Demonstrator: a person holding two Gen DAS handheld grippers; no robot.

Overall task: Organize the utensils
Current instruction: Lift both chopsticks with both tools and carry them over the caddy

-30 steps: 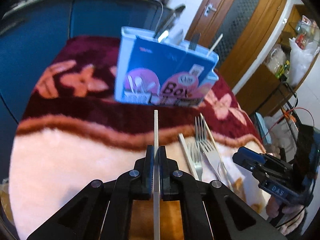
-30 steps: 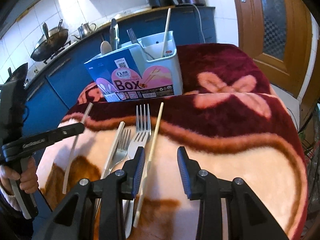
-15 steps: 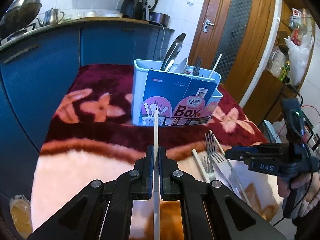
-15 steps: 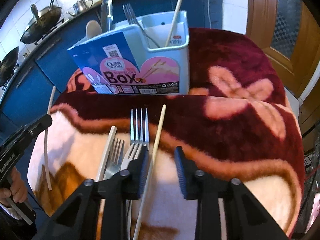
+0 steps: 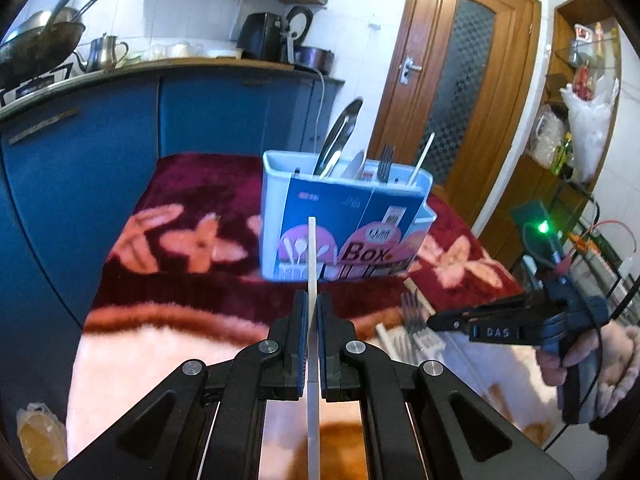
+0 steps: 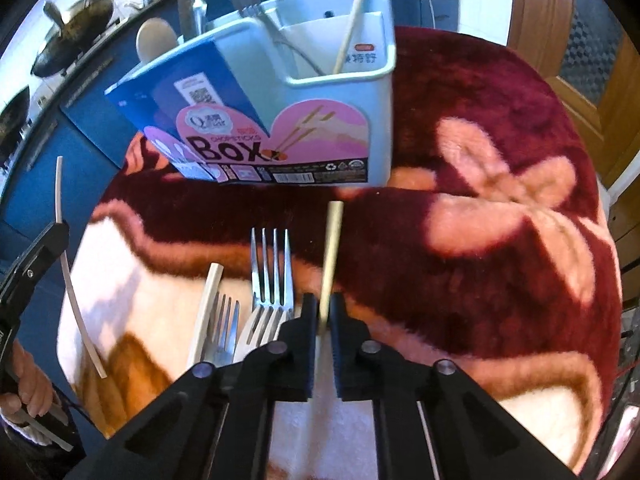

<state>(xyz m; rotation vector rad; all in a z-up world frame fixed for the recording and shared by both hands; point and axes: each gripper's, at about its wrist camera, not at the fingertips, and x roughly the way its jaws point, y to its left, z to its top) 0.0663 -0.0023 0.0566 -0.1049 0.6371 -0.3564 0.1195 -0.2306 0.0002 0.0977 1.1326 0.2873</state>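
My left gripper [image 5: 313,300] is shut on a pale chopstick [image 5: 312,256], held above the blanket in front of the light blue utensil box [image 5: 344,224]; it also shows in the right wrist view [image 6: 66,256]. My right gripper [image 6: 323,300] is shut on a second chopstick [image 6: 333,248] that points toward the box [image 6: 340,120]. The box holds a fork, spoons and one chopstick [image 6: 354,20]. Two forks [image 6: 270,272] and a pale flat stick [image 6: 206,312] lie on the blanket left of the right gripper.
The table is covered with a maroon and cream floral blanket [image 6: 500,240]. Blue kitchen cabinets [image 5: 100,152] stand behind it, and a wooden door [image 5: 452,112] is at the back right. Shelves with bags [image 5: 580,128] are on the right.
My left gripper has lifted its chopstick higher and tilted up toward the box. My right gripper moved forward and closed on the chopstick beside the forks.
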